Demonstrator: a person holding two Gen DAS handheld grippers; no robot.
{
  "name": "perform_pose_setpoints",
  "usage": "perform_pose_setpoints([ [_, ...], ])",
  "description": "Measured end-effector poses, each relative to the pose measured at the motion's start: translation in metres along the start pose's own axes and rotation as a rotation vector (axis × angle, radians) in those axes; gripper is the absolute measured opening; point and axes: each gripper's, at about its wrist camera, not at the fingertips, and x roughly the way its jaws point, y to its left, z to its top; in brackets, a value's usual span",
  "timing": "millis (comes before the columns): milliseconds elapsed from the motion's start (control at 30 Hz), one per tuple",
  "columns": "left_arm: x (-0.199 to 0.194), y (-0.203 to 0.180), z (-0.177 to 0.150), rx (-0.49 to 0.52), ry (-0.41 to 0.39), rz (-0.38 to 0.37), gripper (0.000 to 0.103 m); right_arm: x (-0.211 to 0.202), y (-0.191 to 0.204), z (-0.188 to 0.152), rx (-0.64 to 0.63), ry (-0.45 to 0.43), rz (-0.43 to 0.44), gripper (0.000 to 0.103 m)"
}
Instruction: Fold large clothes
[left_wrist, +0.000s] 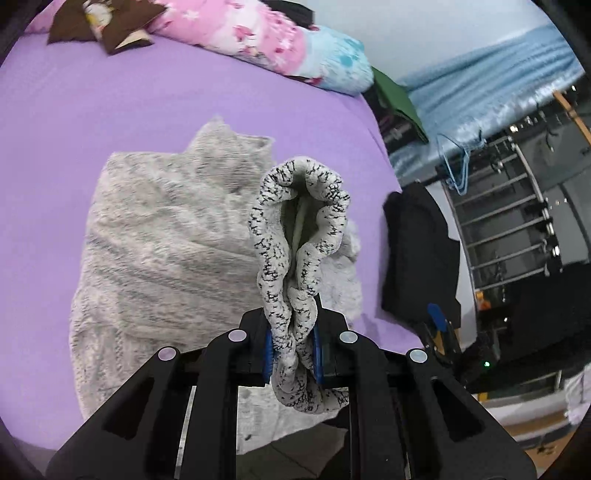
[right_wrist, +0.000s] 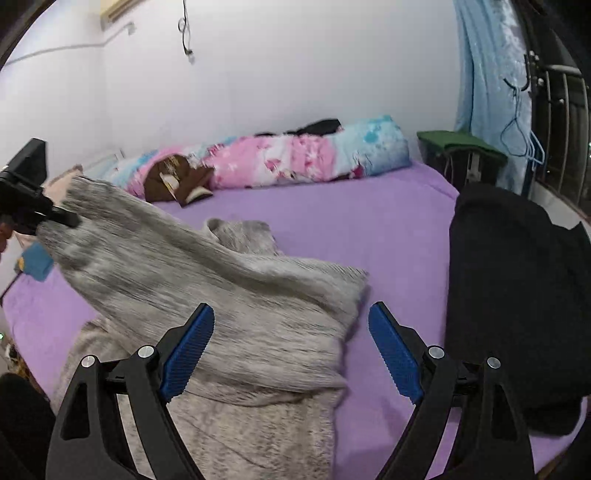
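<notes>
On the left of the right wrist view, the left gripper (right_wrist: 61, 218) holds up one corner of the single grey knitted sweater (right_wrist: 229, 317), so that part of the garment slopes down from it to the purple bed sheet (right_wrist: 369, 221), where the rest lies in loose folds. Seen from the left wrist camera, that gripper (left_wrist: 293, 354) has its jaws nearly together, its two blue pads pinching a bunched, speckled edge of the sweater (left_wrist: 166, 251) that stands up between them. In the middle, along the wall, lies one rolled pink-and-blue floral blanket (right_wrist: 295, 158), with one brown patterned cloth (right_wrist: 173, 181) touching its near side. The right gripper (right_wrist: 291, 347) hovers low over the sweater's right edge with its jaws spread wide and nothing between its two blue pads; the left pad sits over the knit, the right pad over bare sheet. Further right, one black garment (right_wrist: 517, 295) lies on the bed's edge, apart from the sweater. Behind it stand one green-topped stool (right_wrist: 461, 144) and one light blue curtain (right_wrist: 487, 74), with blue hangers (right_wrist: 535, 147), too tangled to count.
</notes>
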Motion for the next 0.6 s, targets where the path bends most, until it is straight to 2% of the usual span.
perform_pose_setpoints([
  [200, 0.014, 0.060, -0.007, -0.067, 0.034, -0.020, 0.015, 0.036, -0.015, 0.002, -0.018, 0.072, -0.012, 0.084],
  [400, 0.045, 0.113, -0.020, -0.142, 0.080, -0.029, 0.015, 0.080, -0.004, 0.015, -0.090, 0.134, -0.035, 0.084],
  [600, 0.064, 0.145, -0.029, -0.172, 0.100, -0.057, 0.016, 0.161, 0.007, 0.024, -0.149, 0.260, -0.074, 0.084],
])
